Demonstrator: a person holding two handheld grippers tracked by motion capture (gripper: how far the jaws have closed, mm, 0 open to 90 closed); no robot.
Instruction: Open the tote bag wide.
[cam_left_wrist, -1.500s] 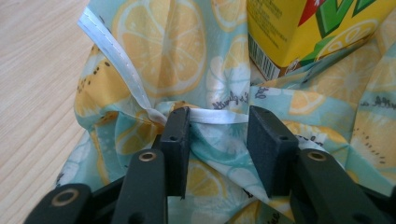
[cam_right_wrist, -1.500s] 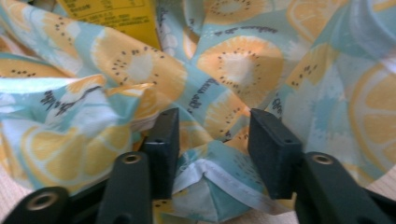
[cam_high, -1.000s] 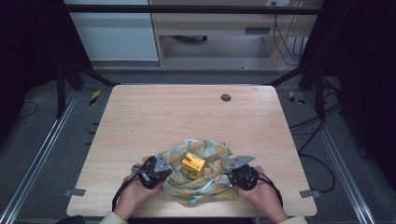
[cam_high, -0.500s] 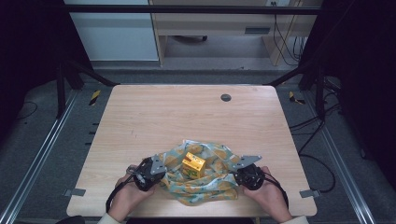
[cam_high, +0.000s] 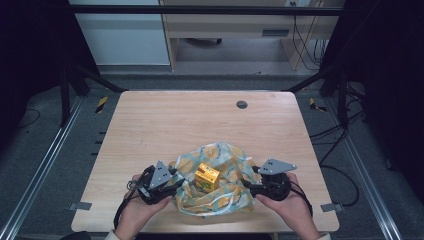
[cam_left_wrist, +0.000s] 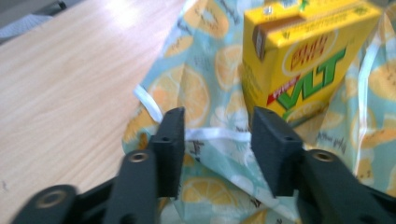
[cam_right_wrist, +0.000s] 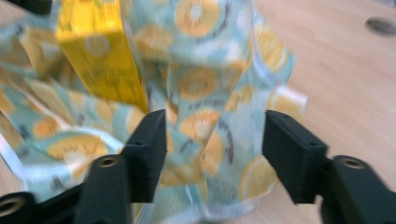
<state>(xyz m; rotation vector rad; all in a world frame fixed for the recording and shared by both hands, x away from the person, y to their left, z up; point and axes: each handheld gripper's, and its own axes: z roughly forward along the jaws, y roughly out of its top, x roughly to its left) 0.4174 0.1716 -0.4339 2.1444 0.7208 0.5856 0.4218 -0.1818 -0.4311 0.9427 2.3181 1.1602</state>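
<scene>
A yellow drink carton (cam_high: 207, 176) stands on a crumpled lemon-print cloth (cam_high: 227, 155) with white trim, near the table's front edge. My left gripper (cam_high: 179, 181) is at the cloth's left edge. Its jaws have just been opening and now stand apart, with the white trim and cloth (cam_left_wrist: 187, 88) lying loose between them in front of the carton (cam_left_wrist: 299, 60). My right gripper (cam_high: 248, 182) is at the cloth's right edge. Its jaws have also just been opening, and a raised fold of cloth (cam_right_wrist: 210, 70) sits between them untouched, the carton (cam_right_wrist: 105, 56) behind to the left.
The wooden table (cam_high: 175, 120) has a small round grommet (cam_high: 242, 104) at the back centre. Metal rails run along both sides of the table, and cables trail on the floor at the right.
Both grippers were shut on the cloth's edges; now both have opened and let it go. The hands have lifted slightly and drawn a little outward.
</scene>
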